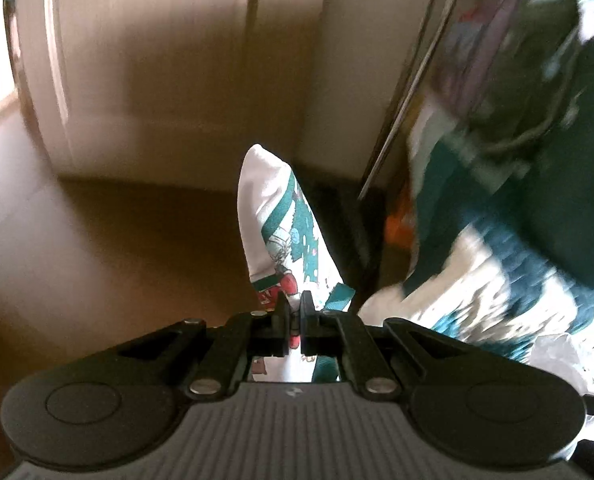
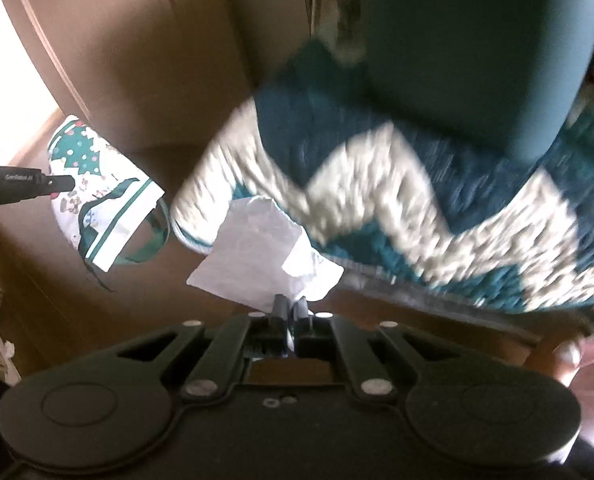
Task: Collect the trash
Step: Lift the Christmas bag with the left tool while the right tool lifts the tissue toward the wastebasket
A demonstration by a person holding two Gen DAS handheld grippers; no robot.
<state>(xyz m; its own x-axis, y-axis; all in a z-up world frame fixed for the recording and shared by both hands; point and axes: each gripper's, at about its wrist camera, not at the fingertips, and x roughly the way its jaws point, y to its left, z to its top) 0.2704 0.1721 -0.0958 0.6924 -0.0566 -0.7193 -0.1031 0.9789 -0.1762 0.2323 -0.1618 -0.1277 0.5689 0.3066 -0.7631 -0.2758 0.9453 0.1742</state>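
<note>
Two views from the tools a person carries, both smeared by motion. A brown floor (image 1: 97,240) fills the lower part of each, with a pale cabinet or wall panel (image 1: 177,80) rising behind it. To the right lies a shaggy rug (image 2: 377,184) in teal and cream zigzags, and on it sits a dark teal rounded seat or cushion (image 2: 477,60) — its exact kind cannot be told. Thin metal rods (image 1: 401,120) lean beside the pale panel. The left tongs (image 1: 295,306) are closed tight on the edge of a white gift bag (image 1: 273,216) printed with a green Christmas tree, which hangs off the floor; in the right view the same bag (image 2: 101,200) shows side-on, green ribbon handles dangling, with the left tongs (image 2: 63,184) pinching its edge. The right tongs (image 2: 291,306) are closed just as tight on a crumpled white paper (image 2: 253,256) — the trash — held in the air in front of the rug's edge.
</note>
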